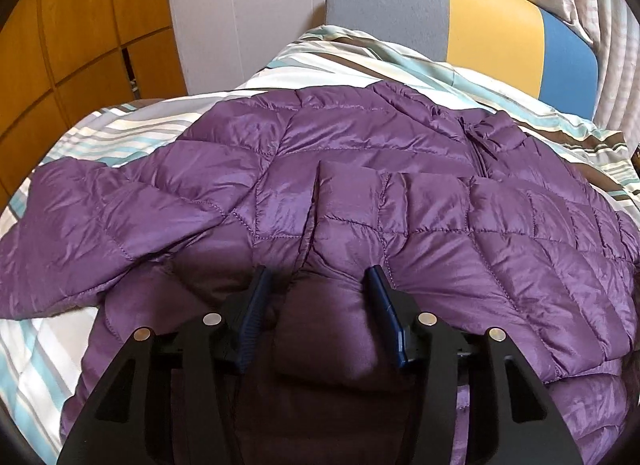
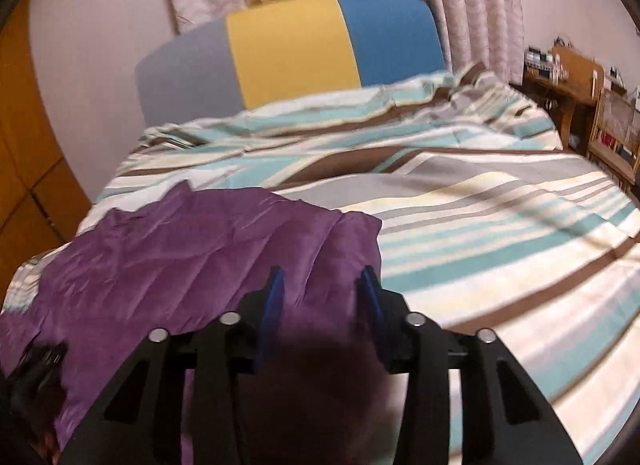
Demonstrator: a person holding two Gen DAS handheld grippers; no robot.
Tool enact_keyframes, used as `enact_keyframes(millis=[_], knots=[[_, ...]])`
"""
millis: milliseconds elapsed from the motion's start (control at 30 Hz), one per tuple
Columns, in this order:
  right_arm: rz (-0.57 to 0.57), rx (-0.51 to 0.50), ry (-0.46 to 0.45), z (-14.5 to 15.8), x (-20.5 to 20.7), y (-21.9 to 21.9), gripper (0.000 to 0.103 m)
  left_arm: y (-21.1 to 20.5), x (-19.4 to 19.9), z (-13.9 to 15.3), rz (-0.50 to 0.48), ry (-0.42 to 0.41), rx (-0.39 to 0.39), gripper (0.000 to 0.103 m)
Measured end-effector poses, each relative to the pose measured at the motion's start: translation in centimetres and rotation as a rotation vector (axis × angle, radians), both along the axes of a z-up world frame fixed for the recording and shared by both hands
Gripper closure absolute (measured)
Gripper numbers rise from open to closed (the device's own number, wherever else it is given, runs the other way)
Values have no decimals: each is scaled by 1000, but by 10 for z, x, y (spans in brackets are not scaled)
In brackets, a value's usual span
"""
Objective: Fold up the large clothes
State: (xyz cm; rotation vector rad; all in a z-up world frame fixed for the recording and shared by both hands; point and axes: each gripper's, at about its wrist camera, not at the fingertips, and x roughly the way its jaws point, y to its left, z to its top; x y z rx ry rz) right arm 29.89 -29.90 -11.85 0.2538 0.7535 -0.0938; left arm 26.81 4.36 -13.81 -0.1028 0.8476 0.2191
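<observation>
Left wrist view: left claw (image 1: 318, 277) low over the purple quilted down jacket (image 1: 360, 185), blue fingers (image 1: 256, 305) pressed against a bunched fold of its fabric, clenched on that fold. Beyond, jacket spread across the near part of the bed, one sleeve (image 1: 100, 225) lying toward the bed's left edge, zipper and collar (image 1: 488, 133) nearer the right. Farther off, striped duvet (image 1: 360, 57), then a headboard (image 1: 460, 13) in grey, yellow and blue panels, with wooden wardrobe doors (image 1: 80, 25) at left.

Right wrist view, blurred: right claw (image 2: 322, 277) gripping purple jacket fabric (image 2: 200, 249) gathered between its fingers. Past it, bare striped duvet (image 2: 480, 225) toward the bed's right edge, a wooden desk (image 2: 568, 81) beyond that corner, curtains (image 2: 460, 5) behind the headboard (image 2: 292, 49).
</observation>
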Motion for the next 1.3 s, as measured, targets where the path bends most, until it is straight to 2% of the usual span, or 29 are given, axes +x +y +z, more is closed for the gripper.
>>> enact_keyframes(millis=[167,433,500,633,767,867,1000,1067,1133,1167,1267,1300], knots=[[-32,-11,142,-40,41,-12,68,-2,4,-2,-5,3,-6,49],[-22,-15,125,-50,39,-14,66,-5,7,-4,-5,6,16,47],[-19,36,110,-43,34,-20,59,-4,8,-4,-4,7,15,47],[-66,119,34,-14,-7,-28,57,-4,9,-4,-1,7,17,45],[-77,79,39,-8,-42,-15,59,-3,7,-4,3,6,14,41],[-61,-12,111,-29,-47,3,60,-1,6,-4,1,3,2,40],[-55,-47,135,-41,-44,9,58,-1,7,-5,-2,5,2,39],[-62,-67,133,-42,-45,12,54,-1,7,-5,-2,8,8,38],[-89,-92,137,-44,-46,12,40,-1,7,-5,-3,7,5,38],[-103,-102,141,-45,-46,12,38,-2,7,-5,-3,7,2,38],[-120,-128,146,-44,-46,12,35,-2,6,-3,-20,8,-19,25],[-121,-134,145,-44,-47,12,34,-1,5,0,-11,16,-18,12]])
